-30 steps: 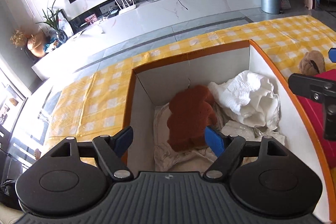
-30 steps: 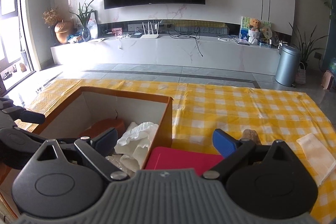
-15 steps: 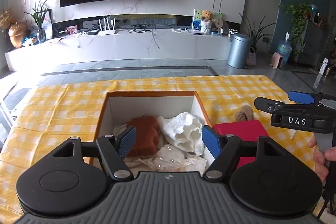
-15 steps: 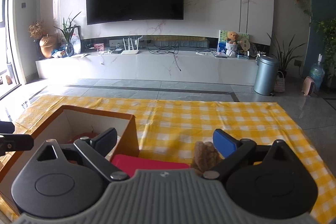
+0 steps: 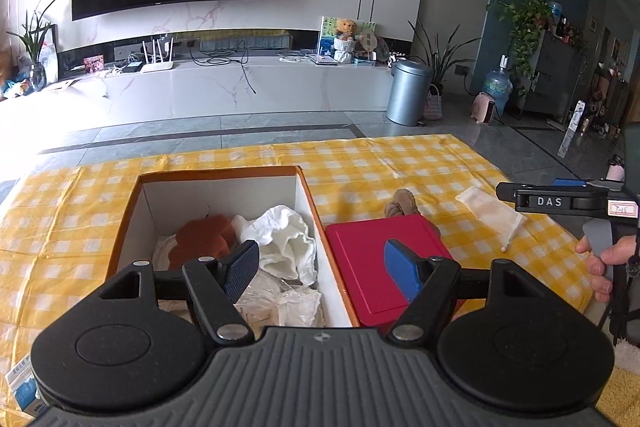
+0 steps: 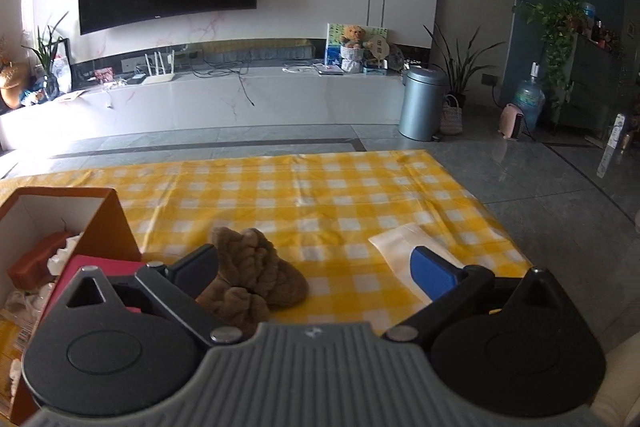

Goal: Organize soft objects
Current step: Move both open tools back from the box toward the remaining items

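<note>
Here, two hand-held grippers are over a table [image 6: 320, 187] covered in a yellow checked cloth, both with jaws spread wide and nothing between the pads. The left hand-held gripper [image 5: 320, 271] hangs above the near edge of an open orange box [image 5: 308, 203] with white inner walls; inside it lie a brown plush [image 5: 204, 235], a crumpled white cloth [image 5: 286, 231] and some clear plastic wrap [image 5: 280, 301]. Just right of the box, touching or nearly touching its wall, lies a flat red lid [image 5: 372, 259]. The right hand-held gripper [image 6: 316, 275] points at a tan knotted soft toy [image 6: 252, 279] on the cloth, just beyond the lid's far right corner; the toy sits close to that gripper's left finger [image 6: 196, 269], not centred between the two. A pale flat pouch [image 6: 404, 247] lies further right, partly behind the blue right pad. In the left view a person's hand [image 5: 604, 259] holds the right gripper's handle at the frame edge. Judging from this, the tan toy is the next thing to go into the box, and several things could go wrong. Because the toy sits off-centre, closing now might pinch only a loose fold, and it could slip out on the way over. A low approach could snag the tablecloth along with it. The lid lies between toy and box, so a low carry may knock it. The left gripper over the box may also crowd the drop.
</note>
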The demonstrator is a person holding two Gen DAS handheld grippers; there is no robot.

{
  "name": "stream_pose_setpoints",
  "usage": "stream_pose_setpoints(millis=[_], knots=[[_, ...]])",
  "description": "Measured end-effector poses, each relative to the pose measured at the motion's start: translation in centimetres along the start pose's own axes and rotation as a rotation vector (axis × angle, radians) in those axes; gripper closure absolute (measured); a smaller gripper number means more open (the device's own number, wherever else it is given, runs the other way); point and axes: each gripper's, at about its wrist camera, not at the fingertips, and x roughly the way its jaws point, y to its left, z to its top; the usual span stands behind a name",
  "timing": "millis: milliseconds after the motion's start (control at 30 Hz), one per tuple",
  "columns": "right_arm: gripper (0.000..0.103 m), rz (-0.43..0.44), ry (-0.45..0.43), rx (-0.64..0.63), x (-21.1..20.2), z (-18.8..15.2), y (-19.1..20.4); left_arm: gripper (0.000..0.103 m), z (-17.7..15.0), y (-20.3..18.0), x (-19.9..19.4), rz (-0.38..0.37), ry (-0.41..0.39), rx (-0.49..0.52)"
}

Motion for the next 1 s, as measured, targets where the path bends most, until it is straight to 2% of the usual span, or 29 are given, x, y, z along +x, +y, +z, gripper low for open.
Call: stream_pose_setpoints(millis=[167,233,367,500,600,667,800,900,1000], knots=[[0.003,-0.071,0.066,-0.014,1.7,-1.2,-2.5,0.019,0.3,-2.1,-1.1,0.012,-0.034,0.017],[0.003,-0.075,0.09,-0.008,2.4,-1.7,-3.3,0.019,0.7,-3.2,-1.1,0.029,-0.033,0.034],[0.003,0.039,0.129,0.15,4.2,-2.5,-6.0,0.019,1.3,-5.6,0.0,0.04,-0.014,0.066],[0.003,0.067,0.155,0.299,5.6,-3.2,-8.1,0.019,1.2,-8.0,2.1,0.031,0.033,0.076],[0.003,0.065,0.17,0.331,6.7,-3.5,-8.1,0.019,1.1,-9.9,4.0,0.03,0.072,0.107],[0.003,0.095,0.177,0.346,7.8,-3.7,-8.0,0.019,1.2,-10.7,5.2,0.03,0.087,0.114],[0.003,0.16,0.182,0.418,10.5,-4.4,-8.3,0.019,1.0,-11.0,7.3,0.049,0.107,0.07],[0.003,0.25,0.221,0.477,12.7,-4.7,-8.2,0.019,1.2,-11.0,8.6,0.058,0.123,0.034],[0.003,0.309,0.224,0.48,13.5,-4.5,-7.4,0.019,1.6,-11.3,9.6,0.087,0.123,0.042]])
